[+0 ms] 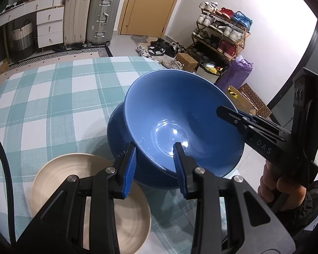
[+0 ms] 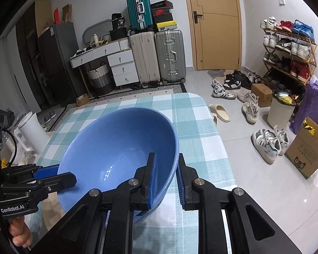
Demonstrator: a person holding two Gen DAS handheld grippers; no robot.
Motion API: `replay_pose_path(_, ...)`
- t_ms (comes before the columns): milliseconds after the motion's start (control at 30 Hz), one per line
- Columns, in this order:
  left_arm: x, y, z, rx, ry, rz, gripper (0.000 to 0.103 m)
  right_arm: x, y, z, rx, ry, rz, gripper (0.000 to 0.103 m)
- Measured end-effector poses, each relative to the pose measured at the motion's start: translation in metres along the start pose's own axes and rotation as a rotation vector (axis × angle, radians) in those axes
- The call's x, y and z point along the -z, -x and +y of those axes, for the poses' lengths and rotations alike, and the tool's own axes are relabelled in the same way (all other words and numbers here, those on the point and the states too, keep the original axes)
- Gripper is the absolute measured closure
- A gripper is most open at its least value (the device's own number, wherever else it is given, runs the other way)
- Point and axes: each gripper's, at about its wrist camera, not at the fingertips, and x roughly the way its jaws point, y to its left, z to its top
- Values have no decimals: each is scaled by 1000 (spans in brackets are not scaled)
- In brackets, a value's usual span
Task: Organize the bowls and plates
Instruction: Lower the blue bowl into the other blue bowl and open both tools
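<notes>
A light blue bowl (image 1: 169,110) (image 2: 116,144) hangs tilted over the checked table, held at two sides of its rim. My left gripper (image 1: 154,148) straddles the near rim, one blue pad outside the wall and one inside, shut on it. My right gripper (image 2: 166,156) is clamped the same way on the opposite rim and shows in the left wrist view at the bowl's right side (image 1: 224,112). The left gripper (image 2: 63,173) appears at the left of the right wrist view. A darker blue dish (image 1: 118,131) lies right under the bowl. A beige plate (image 1: 53,180) lies beside it.
The table (image 1: 53,95) wears a teal and white checked cloth; its right edge (image 2: 220,139) drops to a floor strewn with shoes (image 2: 267,146). Suitcases (image 2: 169,57), a shoe rack (image 2: 290,48), a white bin (image 2: 281,114) and cardboard boxes (image 2: 307,154) stand beyond.
</notes>
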Motion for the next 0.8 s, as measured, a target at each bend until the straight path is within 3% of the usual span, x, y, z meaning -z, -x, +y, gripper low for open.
replay_pose_path(800,8,-34,21,-79,9,17,73,20,-41,6,19,45,65,84)
